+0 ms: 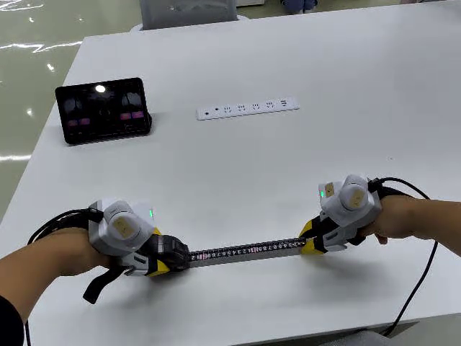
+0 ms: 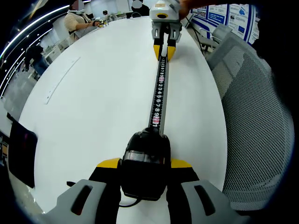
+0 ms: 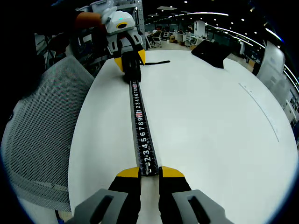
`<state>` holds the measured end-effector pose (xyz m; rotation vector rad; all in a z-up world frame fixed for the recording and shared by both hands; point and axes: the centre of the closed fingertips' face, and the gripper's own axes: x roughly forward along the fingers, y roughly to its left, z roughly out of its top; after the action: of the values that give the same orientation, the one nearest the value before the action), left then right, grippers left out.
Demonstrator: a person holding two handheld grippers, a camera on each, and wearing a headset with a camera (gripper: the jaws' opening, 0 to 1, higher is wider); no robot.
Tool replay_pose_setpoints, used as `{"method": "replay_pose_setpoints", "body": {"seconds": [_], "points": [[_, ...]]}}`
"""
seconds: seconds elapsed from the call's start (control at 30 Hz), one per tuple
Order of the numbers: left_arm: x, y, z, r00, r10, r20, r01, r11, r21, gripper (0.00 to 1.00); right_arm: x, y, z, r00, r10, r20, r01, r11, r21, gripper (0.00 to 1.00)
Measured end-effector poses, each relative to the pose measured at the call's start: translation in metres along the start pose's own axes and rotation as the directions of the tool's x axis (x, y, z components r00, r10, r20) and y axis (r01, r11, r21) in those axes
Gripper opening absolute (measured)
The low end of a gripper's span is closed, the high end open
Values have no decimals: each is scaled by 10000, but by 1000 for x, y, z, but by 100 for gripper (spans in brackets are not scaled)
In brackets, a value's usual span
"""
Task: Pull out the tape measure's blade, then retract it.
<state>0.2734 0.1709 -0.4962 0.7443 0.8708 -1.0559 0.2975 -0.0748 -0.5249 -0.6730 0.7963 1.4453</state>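
Left tongs (image 2: 145,164) clamp tape measure (image 2: 145,151); right tongs (image 3: 150,172) pinch blade (image 3: 139,116) tip; head view adds tablet (image 1: 103,109).

tablet (image 1: 103,110) tilted up, nr corner | pwr strip (image 1: 247,108) flat, apart | white table (image 1: 288,166) | mesh chair (image 2: 252,116) at edge

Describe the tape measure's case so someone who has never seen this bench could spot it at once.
On the white table, look at the near edge, where a numbered blade stretches between two grippers. At its left end, clamped in the left gripper, sits the tape measure's case: a black, chunky block, unlike the flat white power strip and the dark screen farther back.
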Motion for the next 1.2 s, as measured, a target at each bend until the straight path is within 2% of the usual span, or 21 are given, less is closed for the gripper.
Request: {"method": "replay_pose_setpoints", "body": {"seconds": [0.63,0.87,1.2], "points": [[-1,-1,1,10000,39,3,-39,10000,8,31,-2,1,1,9999,-24,106,23,10000,47,10],[-2,0,1,10000,33,27,-33,10000,-11,31,-7,-1,-5,10000,-72,49,71,9999,144,10],[-2,1,1,10000,28,54,-28,10000,-7,32,-7,-2,-4,10000,-86,25,85,9998,155,11]]}}
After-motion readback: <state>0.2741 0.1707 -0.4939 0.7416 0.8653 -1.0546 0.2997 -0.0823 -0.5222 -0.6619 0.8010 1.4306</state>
